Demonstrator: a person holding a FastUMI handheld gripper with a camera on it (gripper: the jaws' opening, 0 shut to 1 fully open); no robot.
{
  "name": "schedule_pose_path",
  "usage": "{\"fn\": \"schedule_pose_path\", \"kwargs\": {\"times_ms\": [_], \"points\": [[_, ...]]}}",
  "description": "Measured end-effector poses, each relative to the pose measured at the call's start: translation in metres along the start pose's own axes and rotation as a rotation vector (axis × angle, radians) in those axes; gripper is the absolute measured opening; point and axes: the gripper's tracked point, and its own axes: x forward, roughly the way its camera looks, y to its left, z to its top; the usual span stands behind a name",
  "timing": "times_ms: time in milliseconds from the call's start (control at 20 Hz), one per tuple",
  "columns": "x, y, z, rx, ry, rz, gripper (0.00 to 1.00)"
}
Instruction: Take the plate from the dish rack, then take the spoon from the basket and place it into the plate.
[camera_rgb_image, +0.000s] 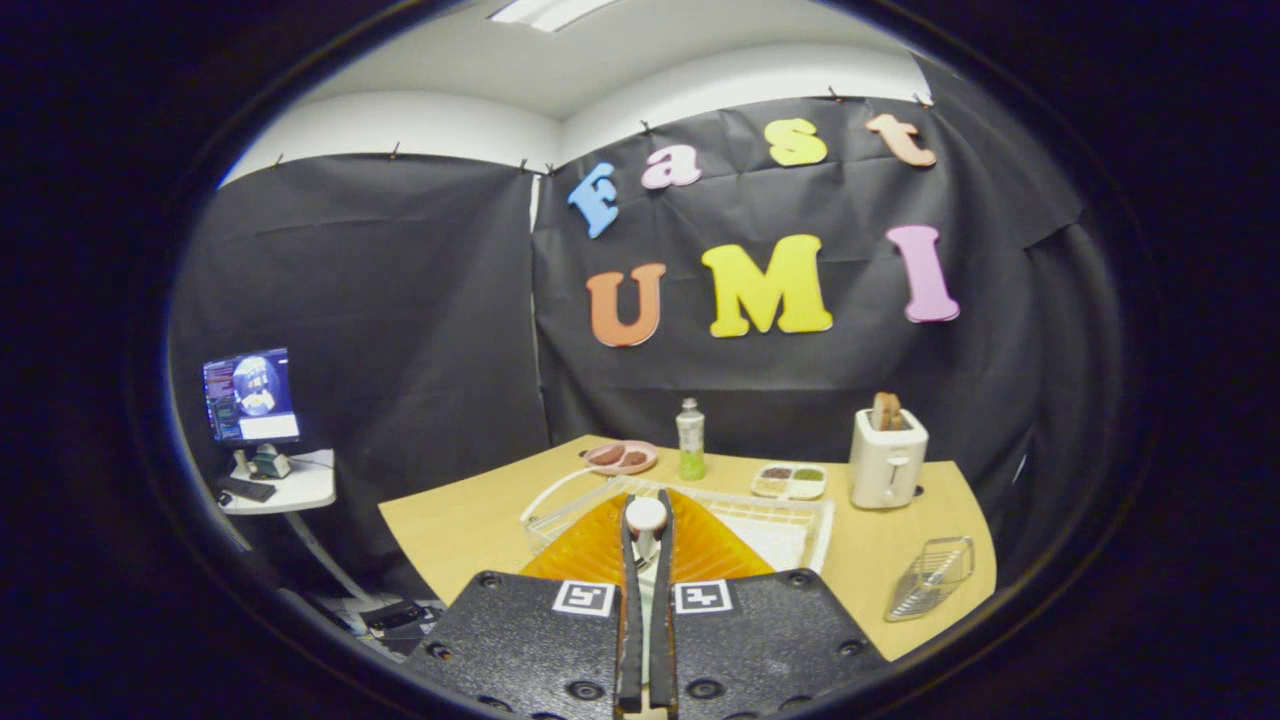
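My gripper (645, 520) is shut on a white spoon (646, 516). Its round end pokes out between the fingertips (628, 540), and the rest of it runs back between the fingers. Right under and ahead of the fingers lies an orange ribbed plate (585, 548), spreading out on both sides of them. The white wire dish rack (800, 525) sits just beyond the plate on the wooden table (460, 530). I cannot tell whether the plate touches it. A small wire basket (932, 577) lies to the right of the fingers, near the table's edge.
Beyond the rack stand a pink dish with food (622, 457), a green bottle (690, 440), a small divided tray (789, 481) and a white toaster with bread (887, 458). Off the table's left side, a small stand holds a monitor (250, 396).
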Motion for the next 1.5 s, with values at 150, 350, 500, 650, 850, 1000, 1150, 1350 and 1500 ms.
{"fn": "schedule_pose_path", "kwargs": {"times_ms": [150,350,500,650,850,1000,1150,1350,1500], "points": [[0.028,0.022,-0.029,-0.031,0.105,0.069,0.08],[0.052,0.038,-0.063,-0.04,0.229,0.124,0.08],[0.062,0.042,-0.075,-0.027,0.269,0.14,0.08],[0.073,0.051,-0.089,-0.015,0.318,0.178,0.08],[0.08,0.054,-0.095,-0.019,0.34,0.195,0.09],[0.084,0.048,-0.095,-0.023,0.331,0.169,0.12],[0.084,0.046,-0.097,-0.035,0.326,0.154,0.18],[0.083,0.034,-0.096,-0.065,0.301,0.095,0.35],[0.082,0.028,-0.091,-0.092,0.254,0.05,0.53]]}}
